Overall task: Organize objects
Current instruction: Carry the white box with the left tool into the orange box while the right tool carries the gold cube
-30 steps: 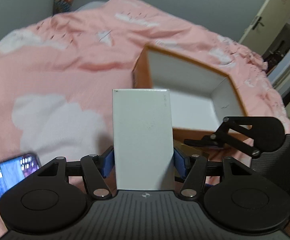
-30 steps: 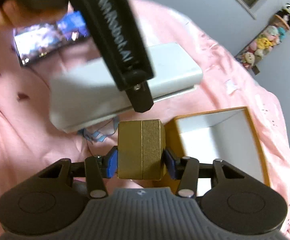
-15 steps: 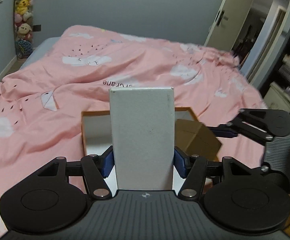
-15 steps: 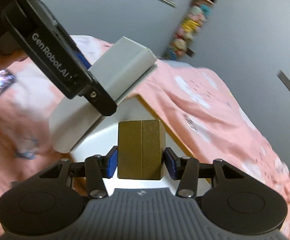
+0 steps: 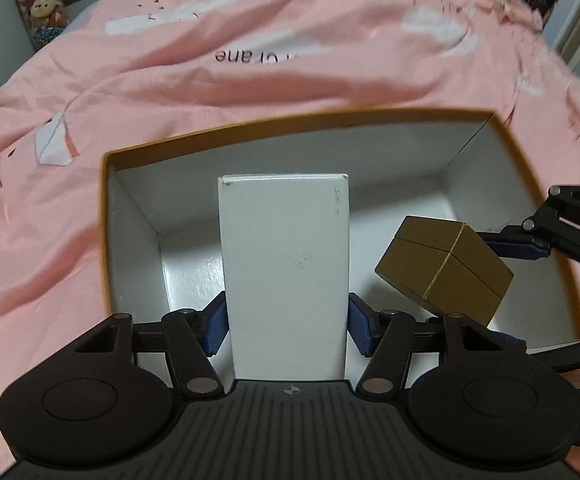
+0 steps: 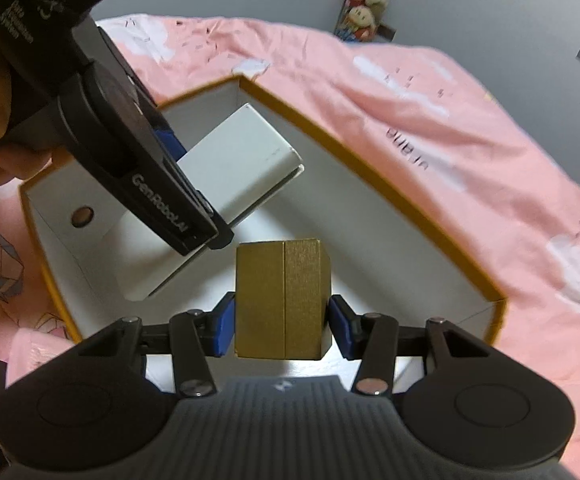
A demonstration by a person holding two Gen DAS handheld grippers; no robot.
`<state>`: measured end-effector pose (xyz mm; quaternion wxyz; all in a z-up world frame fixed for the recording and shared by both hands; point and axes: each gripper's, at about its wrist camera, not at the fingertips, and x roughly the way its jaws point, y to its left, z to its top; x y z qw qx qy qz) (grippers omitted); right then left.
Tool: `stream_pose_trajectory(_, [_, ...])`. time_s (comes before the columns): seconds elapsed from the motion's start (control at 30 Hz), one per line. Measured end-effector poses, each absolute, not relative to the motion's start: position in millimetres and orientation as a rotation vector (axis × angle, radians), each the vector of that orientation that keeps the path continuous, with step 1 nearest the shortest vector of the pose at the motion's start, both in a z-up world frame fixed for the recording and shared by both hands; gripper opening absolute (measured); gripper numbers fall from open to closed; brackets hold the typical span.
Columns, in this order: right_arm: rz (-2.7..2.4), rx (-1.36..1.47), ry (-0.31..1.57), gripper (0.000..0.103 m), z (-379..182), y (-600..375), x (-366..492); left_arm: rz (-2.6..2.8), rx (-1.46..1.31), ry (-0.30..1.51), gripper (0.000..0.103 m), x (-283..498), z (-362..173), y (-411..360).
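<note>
Left view: the left gripper [image 5: 286, 320] gripped a white box [image 5: 284, 272] at the frame's middle, over the big box [image 5: 250, 130]. Right view: the right gripper [image 6: 281, 326] squeezed a gold box [image 6: 282, 300] at the middle, over the big box [image 6: 369, 176].

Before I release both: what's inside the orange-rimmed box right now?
The orange-rimmed box shows only bare white floor and walls. The white box and gold box hang gripped above it, hiding the floor beneath them; a round hole marks one wall.
</note>
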<state>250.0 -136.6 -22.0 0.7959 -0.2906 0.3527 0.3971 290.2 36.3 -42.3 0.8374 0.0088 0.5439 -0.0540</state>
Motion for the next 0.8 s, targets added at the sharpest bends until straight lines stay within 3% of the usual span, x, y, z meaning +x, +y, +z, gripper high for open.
stream_pose_trajectory(0.5, [0.920,-0.564,0.860,0.048,-47,-126,283,0.010,0.211,1.237,0.073,318,-83,24])
stream_pose_trajectory(0.6, [0.918,-0.565,0.866,0.048,-49,-124,283,0.002,0.266,1.165,0.079,310,-76,20])
stream_pose_trajectory(0.8, [0.915,-0.574,0.871,0.047,-46,-117,280,-0.060,0.175,1.104,0.080,302,-46,34])
